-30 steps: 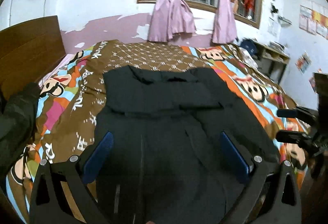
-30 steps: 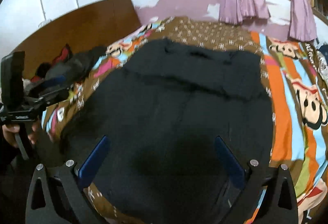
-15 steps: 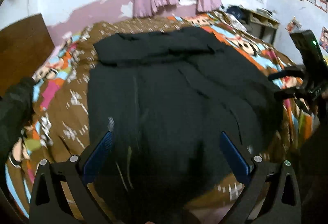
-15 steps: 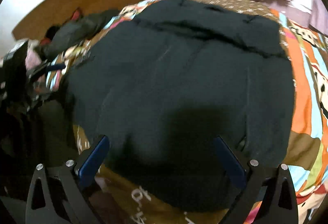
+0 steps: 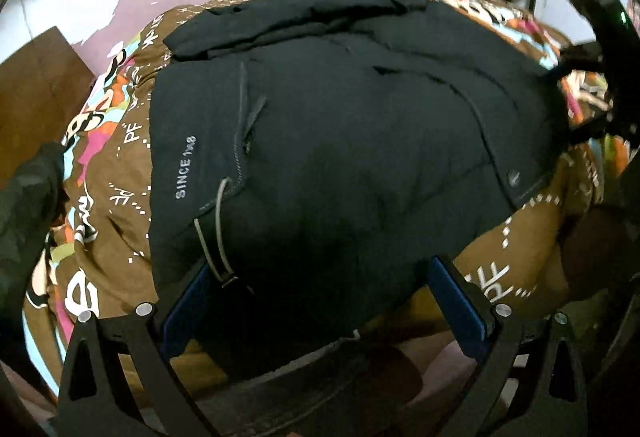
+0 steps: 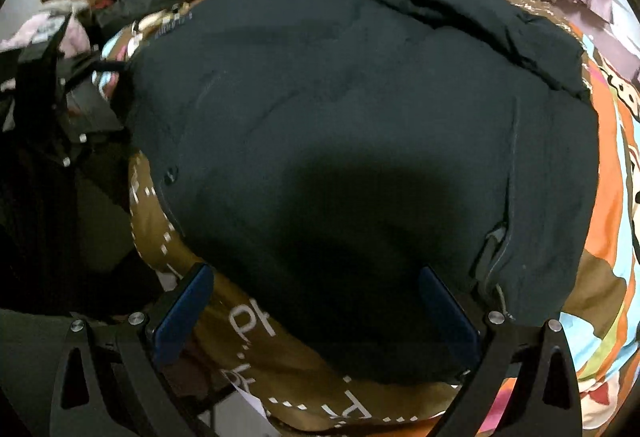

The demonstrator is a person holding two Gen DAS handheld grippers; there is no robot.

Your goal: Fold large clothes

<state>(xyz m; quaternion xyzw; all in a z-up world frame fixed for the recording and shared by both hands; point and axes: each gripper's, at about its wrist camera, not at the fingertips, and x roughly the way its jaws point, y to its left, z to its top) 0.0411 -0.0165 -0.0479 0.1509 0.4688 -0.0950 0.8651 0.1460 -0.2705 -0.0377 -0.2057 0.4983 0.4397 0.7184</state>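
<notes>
The large black padded jacket point(image 5: 340, 141) lies spread flat on the bed's brown cartoon-print bedspread point(image 5: 108, 205), its hem toward the camera and its collar end folded over at the far side. In the left wrist view the left gripper point(image 5: 320, 301) hangs over the near hem with its blue-padded fingers point(image 5: 184, 309) wide apart and empty. A grey drawcord loop point(image 5: 218, 229) trails near the left hem corner. The fabric looks soft, thick and bulky, likely smooth enough to slip, so a deep pinch through the hem corner should serve better than a shallow one.

In the right wrist view the right gripper point(image 6: 316, 309) hovers over the hem's other corner, fingers point(image 6: 448, 317) likewise spread and holding nothing. The jacket point(image 6: 360, 117) would probably sag heavily between two holds.
</notes>
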